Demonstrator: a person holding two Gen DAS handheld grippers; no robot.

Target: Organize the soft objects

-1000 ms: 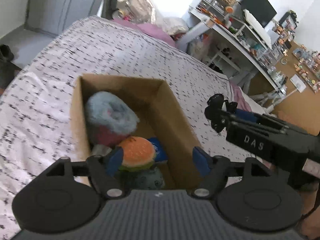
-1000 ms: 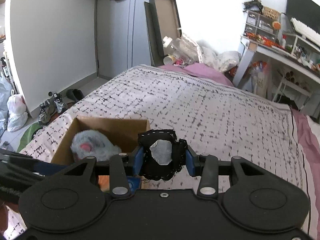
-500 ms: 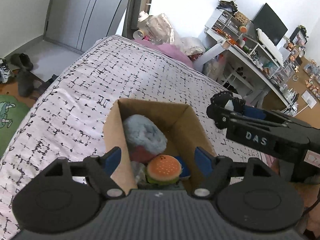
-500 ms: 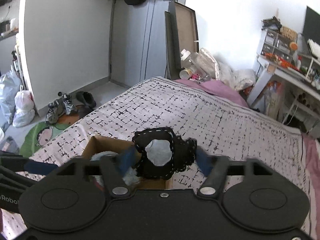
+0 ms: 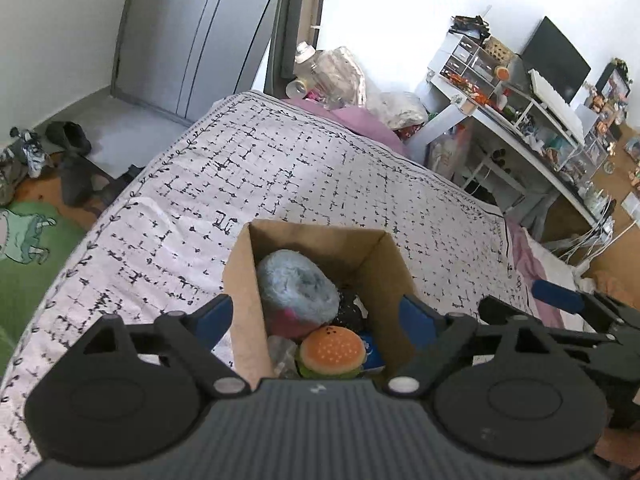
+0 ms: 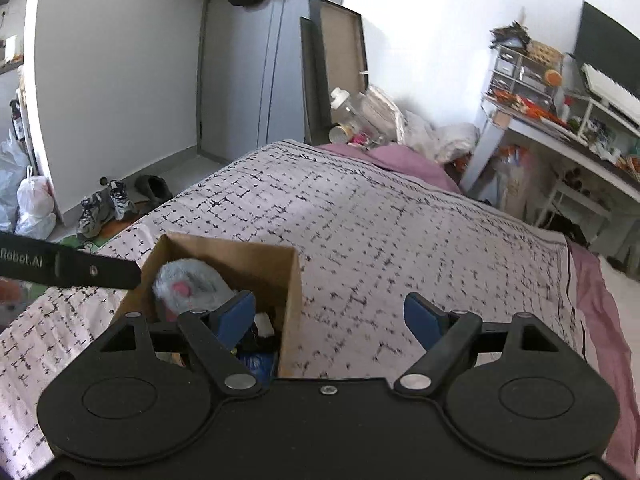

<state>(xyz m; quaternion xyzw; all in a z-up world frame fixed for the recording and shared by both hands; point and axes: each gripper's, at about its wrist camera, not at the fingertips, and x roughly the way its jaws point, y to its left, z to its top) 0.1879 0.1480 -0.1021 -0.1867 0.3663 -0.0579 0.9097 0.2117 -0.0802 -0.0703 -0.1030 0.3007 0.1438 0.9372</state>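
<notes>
Nearest us, the left gripper point(image 5: 316, 316) hangs over the box point(image 5: 244, 304), its jaws opening wide with nothing pinched between them; the box and its toys only show through the gap below. The right gripper point(image 6: 330, 318) stands spread too, empty, its left pad point(image 6: 236, 316) over the box's near right corner and the other over bare bedspread.

Down in the box: a burger plush point(image 5: 333, 351) at the near end, a blue item point(image 5: 372, 354) tucked just right of it, a black-and-white soft piece point(image 5: 352, 308) behind that, and the fluffy grey-blue plush point(image 5: 298, 288) with its pink patch filling the far end, up against the left wall. All of them sit inside the cardboard, none hanging over the rim.

Beyond the box, the bed point(image 6: 380, 232) stretches away with no loose soft toy showing on it in either view. So, by my reading, the sorting looks about done: everything visible is boxed, and what remains may be only pulling both tools clear. Further back, shoes point(image 6: 104, 208) on the floor left, a cluttered desk point(image 5: 532, 136) far right.
</notes>
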